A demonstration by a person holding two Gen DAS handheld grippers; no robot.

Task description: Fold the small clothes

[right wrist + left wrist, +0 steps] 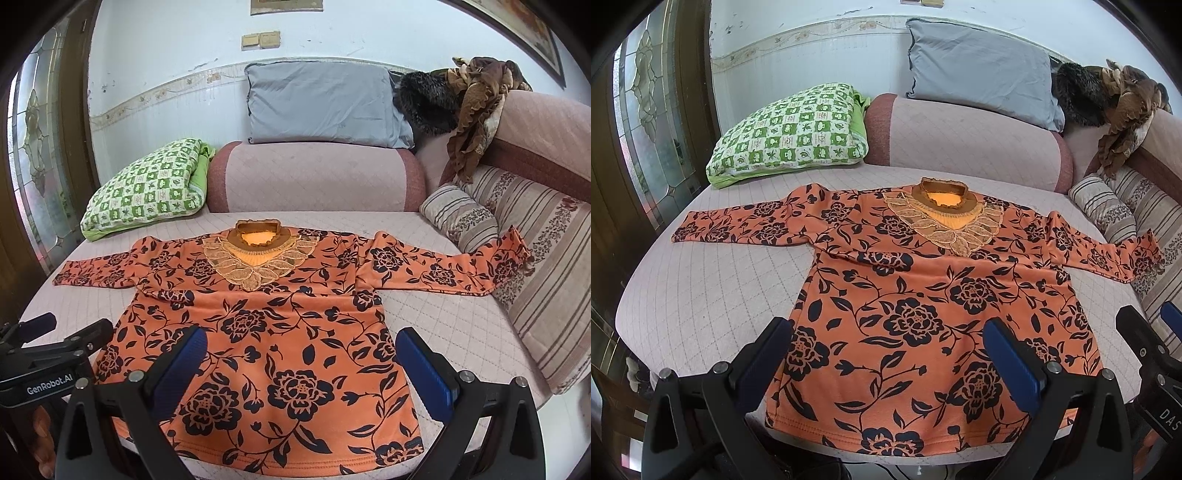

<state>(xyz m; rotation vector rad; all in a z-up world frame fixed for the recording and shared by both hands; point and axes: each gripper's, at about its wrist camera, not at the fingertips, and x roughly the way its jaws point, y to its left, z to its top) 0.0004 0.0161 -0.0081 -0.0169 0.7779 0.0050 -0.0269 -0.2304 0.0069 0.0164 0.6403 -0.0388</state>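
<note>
An orange top with black flowers point(916, 317) lies flat on the pink quilted sofa seat point(713, 288), front up, lace collar point(945, 218) at the far side, both sleeves spread sideways. It also shows in the right wrist view point(280, 332). Its right sleeve end point(513, 254) rests against the striped cushion. My left gripper point(888, 339) is open and empty above the hem's left half. My right gripper point(301, 350) is open and empty above the hem's right half. Each gripper shows at the edge of the other's view.
A green checked pillow point(790, 133) lies at the back left. A grey pillow point(982, 70) stands on the pink bolster point(964, 136). Striped cushions point(546, 295) line the right side, with brown clothes point(472, 110) piled above. A glass door point(646, 110) stands on the left.
</note>
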